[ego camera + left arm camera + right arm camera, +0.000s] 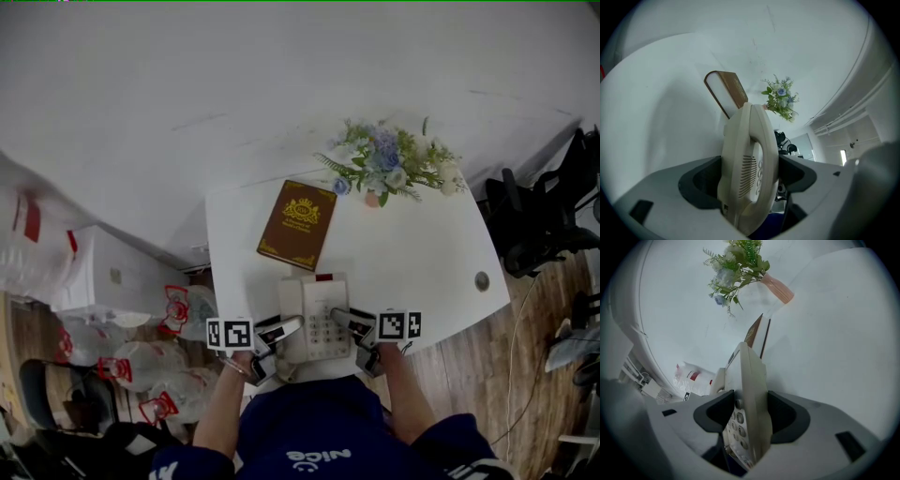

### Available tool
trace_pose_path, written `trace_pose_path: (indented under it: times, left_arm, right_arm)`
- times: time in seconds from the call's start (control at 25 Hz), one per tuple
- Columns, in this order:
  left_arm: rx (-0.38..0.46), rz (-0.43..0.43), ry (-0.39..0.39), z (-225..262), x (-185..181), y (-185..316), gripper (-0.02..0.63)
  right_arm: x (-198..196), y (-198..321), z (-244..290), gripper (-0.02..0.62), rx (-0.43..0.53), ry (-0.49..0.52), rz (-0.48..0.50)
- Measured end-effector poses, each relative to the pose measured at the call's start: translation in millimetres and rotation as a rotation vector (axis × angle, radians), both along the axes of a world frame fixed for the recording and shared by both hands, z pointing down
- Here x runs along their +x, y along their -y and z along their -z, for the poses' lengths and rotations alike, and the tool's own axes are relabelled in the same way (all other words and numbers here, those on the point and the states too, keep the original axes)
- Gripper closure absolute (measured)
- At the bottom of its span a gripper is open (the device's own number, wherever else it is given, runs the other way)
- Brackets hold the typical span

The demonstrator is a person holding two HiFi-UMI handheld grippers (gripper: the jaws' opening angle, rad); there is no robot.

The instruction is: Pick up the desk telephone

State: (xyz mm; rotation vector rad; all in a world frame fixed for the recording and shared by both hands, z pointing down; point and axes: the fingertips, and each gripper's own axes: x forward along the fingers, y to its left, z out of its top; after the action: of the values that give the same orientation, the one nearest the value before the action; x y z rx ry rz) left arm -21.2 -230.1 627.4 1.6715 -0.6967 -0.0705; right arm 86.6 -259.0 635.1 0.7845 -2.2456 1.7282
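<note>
A cream desk telephone with a grey keypad lies at the near edge of the white table. My left gripper is shut on its left side, where the handset rests. My right gripper is shut on its right side by the keypad. In the left gripper view the telephone fills the gap between the dark jaws. The right gripper view shows the telephone's edge clamped the same way, keys facing left.
A brown book lies just beyond the telephone. A pink vase of flowers stands at the table's far edge. A round cable hole is at the right. Plastic bags and a white box sit left; office chairs right.
</note>
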Motion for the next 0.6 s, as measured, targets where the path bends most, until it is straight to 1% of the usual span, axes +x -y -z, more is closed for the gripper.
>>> trace_pose_path:
  times: [0.2,0.36,0.6]
  left_arm:
    - [0.017,0.017,0.003,9,-7,-9,0.213]
    - [0.027,0.013,0.003,16,-11,-18,0.213]
    - [0.077,0.003,0.013,36,-22,-26,0.213]
  right_arm:
    - [-5,-10,9,0.354,0.02,0.003,-0.023]
    - [-9,-18,19,0.353,0.05,-0.006,-0.029]
    - [-19,-28,39,0.354,0.089,0.004,-0.026]
